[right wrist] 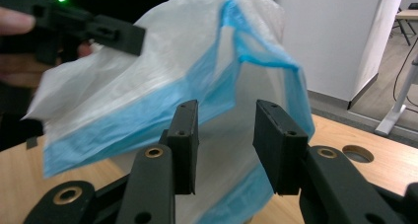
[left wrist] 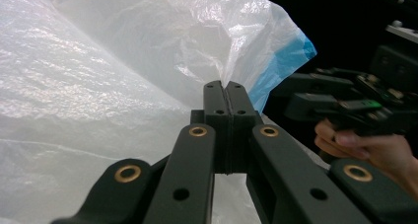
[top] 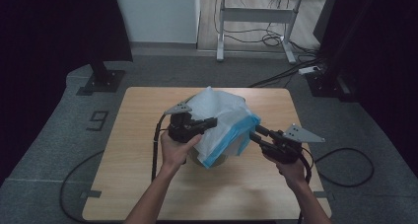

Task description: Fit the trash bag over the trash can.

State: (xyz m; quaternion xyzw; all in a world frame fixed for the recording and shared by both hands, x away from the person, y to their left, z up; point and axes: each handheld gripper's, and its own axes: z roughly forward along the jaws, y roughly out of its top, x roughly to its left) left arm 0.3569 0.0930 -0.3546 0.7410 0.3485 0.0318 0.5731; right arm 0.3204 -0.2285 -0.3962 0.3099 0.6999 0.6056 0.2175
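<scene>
- A white plastic bag [top: 220,116] with a blue band along its open rim is held up above the middle of the wooden table [top: 138,174], slightly toward the far side.
- The left gripper [top: 211,123] comes in from the bag's left; in the left gripper view its jaws are pressed flat together [left wrist: 227,103] with the thin white film [left wrist: 123,86] right against their tips, so it appears clamped on the bag.
- The right gripper [top: 256,133] sits at the bag's right, near the blue rim. In the right gripper view its jaws stand apart [right wrist: 226,145], with the blue-edged rim [right wrist: 197,100] hanging just beyond the gap between them; whether the film touches either pad cannot be told.
- The blue band [top: 231,140] runs along the bag's near-right edge in the high view.
- Under the bag's near side a small tan object [top: 197,160] partly shows on the table; what it is cannot be made out.
- The person's left hand [top: 177,150] and right hand [top: 292,168] grip the two tools, forearms coming from the near edge.
</scene>
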